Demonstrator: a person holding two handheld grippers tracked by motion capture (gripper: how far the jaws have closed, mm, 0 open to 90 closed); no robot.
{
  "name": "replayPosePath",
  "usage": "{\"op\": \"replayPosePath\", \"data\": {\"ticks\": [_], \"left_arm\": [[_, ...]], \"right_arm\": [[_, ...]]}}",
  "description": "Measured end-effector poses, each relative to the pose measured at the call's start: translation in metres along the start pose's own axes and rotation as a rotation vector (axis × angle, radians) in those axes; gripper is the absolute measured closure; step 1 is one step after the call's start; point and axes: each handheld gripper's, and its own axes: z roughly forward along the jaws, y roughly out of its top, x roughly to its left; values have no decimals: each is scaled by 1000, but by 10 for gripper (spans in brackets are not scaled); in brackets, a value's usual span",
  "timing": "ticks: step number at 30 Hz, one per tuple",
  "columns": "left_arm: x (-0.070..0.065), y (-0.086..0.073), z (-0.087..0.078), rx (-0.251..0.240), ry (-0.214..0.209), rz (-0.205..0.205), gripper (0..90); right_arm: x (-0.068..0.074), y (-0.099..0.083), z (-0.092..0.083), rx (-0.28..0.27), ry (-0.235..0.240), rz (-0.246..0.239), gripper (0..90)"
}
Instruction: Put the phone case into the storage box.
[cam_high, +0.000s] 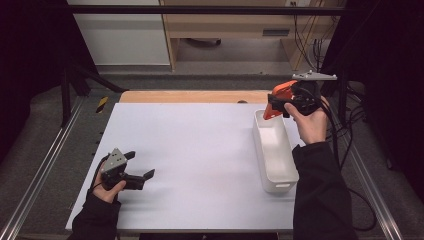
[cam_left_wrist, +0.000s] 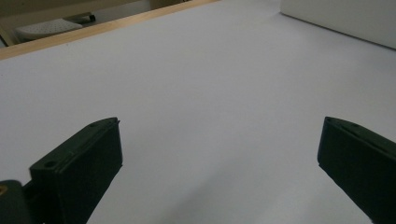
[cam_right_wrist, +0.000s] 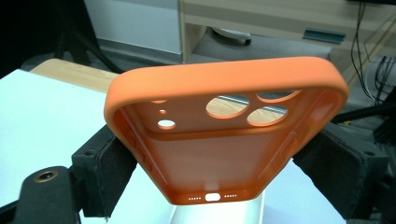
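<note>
An orange phone case (cam_right_wrist: 224, 135) with round camera holes is clamped by its two long sides between the jaws of my right gripper (cam_right_wrist: 219, 168). In the high view that right gripper (cam_high: 280, 104) holds the orange phone case (cam_high: 278, 99) in the air above the far end of a long white bin (cam_high: 276, 172). My left gripper (cam_high: 142, 172) rests low over the white table (cam_high: 190, 150) at the front left, jaws wide apart. In the left gripper view nothing lies between the two black fingers (cam_left_wrist: 79, 168).
The white bin stands along the table's right side, and its inside looks bare. A wooden strip (cam_high: 195, 96) edges the table's far side. Metal rails run along both sides, with cables (cam_high: 350, 145) trailing at the right.
</note>
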Motion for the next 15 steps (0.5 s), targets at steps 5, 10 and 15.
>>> {"op": "replayPosePath", "data": {"ticks": [5, 10, 15], "left_arm": [[0, 0, 1, 4, -3, 2, 0], [0, -1, 2, 7, -6, 5, 0], [0, -1, 2, 7, -8, 6, 0]], "right_arm": [[0, 1, 6, 7, -27, 23, 154], [-1, 1, 15, 17, -52, 54, 153], [-1, 1, 22, 24, -63, 66, 152]]}}
